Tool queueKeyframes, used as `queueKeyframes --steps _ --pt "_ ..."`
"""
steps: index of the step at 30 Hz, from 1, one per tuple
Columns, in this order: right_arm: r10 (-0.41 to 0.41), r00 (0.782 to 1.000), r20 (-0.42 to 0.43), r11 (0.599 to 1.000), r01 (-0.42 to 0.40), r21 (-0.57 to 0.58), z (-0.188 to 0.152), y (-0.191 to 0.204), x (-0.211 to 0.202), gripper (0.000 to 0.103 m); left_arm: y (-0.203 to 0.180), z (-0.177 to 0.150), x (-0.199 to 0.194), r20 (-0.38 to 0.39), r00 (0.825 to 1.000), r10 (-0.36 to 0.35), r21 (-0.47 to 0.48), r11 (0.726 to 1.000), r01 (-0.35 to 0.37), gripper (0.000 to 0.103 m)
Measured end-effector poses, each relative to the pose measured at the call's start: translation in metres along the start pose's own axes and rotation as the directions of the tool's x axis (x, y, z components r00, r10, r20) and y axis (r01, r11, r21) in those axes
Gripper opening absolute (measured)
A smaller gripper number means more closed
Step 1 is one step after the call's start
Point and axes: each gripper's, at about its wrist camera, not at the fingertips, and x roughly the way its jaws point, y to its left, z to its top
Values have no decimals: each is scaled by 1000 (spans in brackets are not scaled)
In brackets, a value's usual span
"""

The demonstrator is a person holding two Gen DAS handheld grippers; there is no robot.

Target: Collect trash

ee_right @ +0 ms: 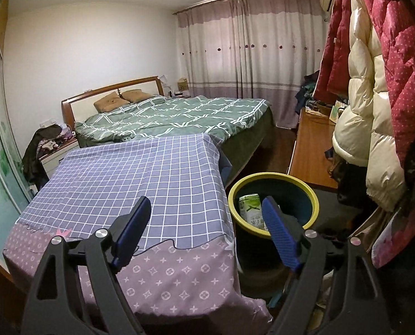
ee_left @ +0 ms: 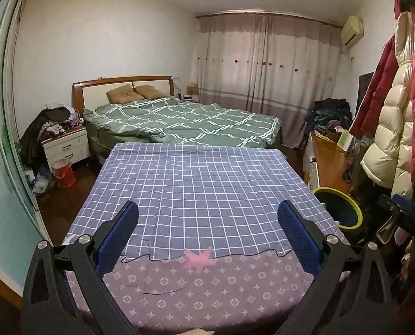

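Observation:
A round bin with a yellow-green rim stands on the floor right of the cloth-covered table. A green and white carton lies inside it. My right gripper is open over the table's right edge, nothing between its blue pads. Its right finger overlaps the bin's near rim in the picture. In the left wrist view the same bin sits at the right, its inside dark. My left gripper is open above the blue checked tablecloth, holding nothing. No loose trash shows on the cloth.
Beyond the table is a bed with a green quilt. A white nightstand piled with clothes and a red bucket stand at the left. Padded coats hang at the right above a wooden desk.

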Motion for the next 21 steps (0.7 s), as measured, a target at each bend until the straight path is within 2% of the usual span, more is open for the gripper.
queueKeyframes --steps 21 --pt "5 1000 0 1000 -5 16 0 1 6 78 -16 0 5 -6 1000 -5 14 1000 5 98"
